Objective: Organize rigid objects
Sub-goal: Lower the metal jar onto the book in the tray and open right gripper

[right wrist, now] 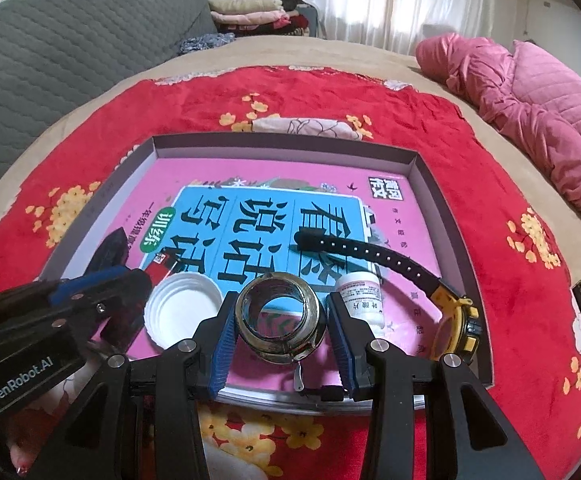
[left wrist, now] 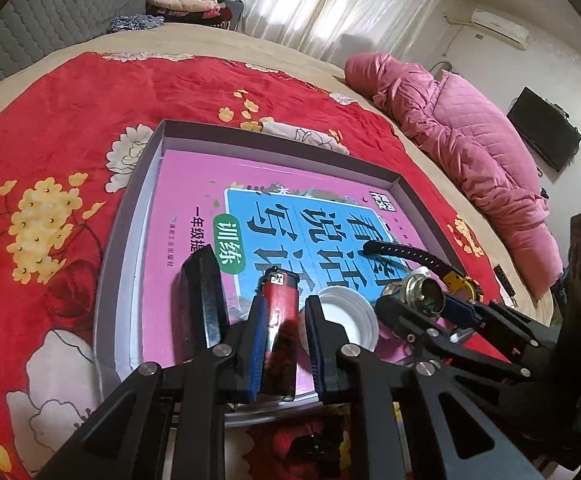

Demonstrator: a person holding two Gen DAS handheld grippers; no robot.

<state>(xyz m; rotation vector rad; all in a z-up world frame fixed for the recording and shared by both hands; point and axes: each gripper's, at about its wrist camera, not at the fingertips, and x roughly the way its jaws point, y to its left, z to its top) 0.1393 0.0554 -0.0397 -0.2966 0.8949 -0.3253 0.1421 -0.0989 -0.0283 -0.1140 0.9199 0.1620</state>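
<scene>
A shallow grey box [left wrist: 130, 208] holding a pink book [left wrist: 186, 200] lies on a red flowered blanket. My left gripper [left wrist: 285, 302] is shut on a red lighter [left wrist: 280, 320], which stands upright over the box's near edge. My right gripper [right wrist: 281, 300] is shut on a round metal ring fitting [right wrist: 280, 320] just above the book, and the fitting [left wrist: 422, 298] also shows at the right of the left wrist view. Between the two grippers a white cap [right wrist: 182, 304] lies open side up.
In the box also lie a black block [left wrist: 202, 300], a small white pill bottle [right wrist: 360, 292] and a watch [right wrist: 456, 320] with a yellow case and black strap. A pink quilted coat [right wrist: 530, 92] lies at the right; folded clothes [right wrist: 250, 12] are stacked beyond the bed.
</scene>
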